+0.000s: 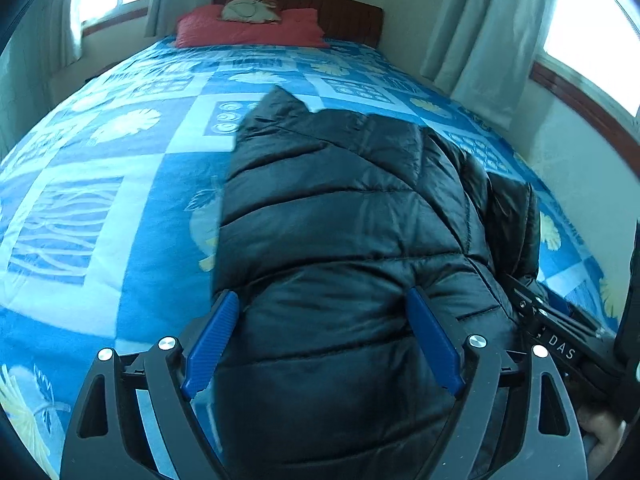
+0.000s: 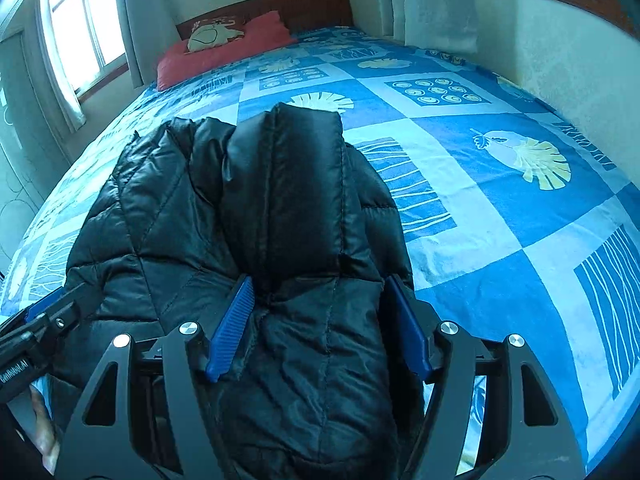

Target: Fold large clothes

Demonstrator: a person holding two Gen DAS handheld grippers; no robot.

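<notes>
Black quilted nylon fills both of my views: the puffer jacket [image 1: 352, 216] lies on the bed [image 1: 100, 208], its long axis running away from me toward the red pillow [image 1: 248, 28]. On the left, my left gripper [image 1: 324, 340] stands wide, its blue pads astride the jacket's near edge; I cannot tell whether they press it. On the right, my right gripper [image 2: 320, 320] straddles a raised fold of the same near edge, less wide, pads apparently against the padding, possibly holding it. Both hands sit equally near. No containers in sight.
</notes>
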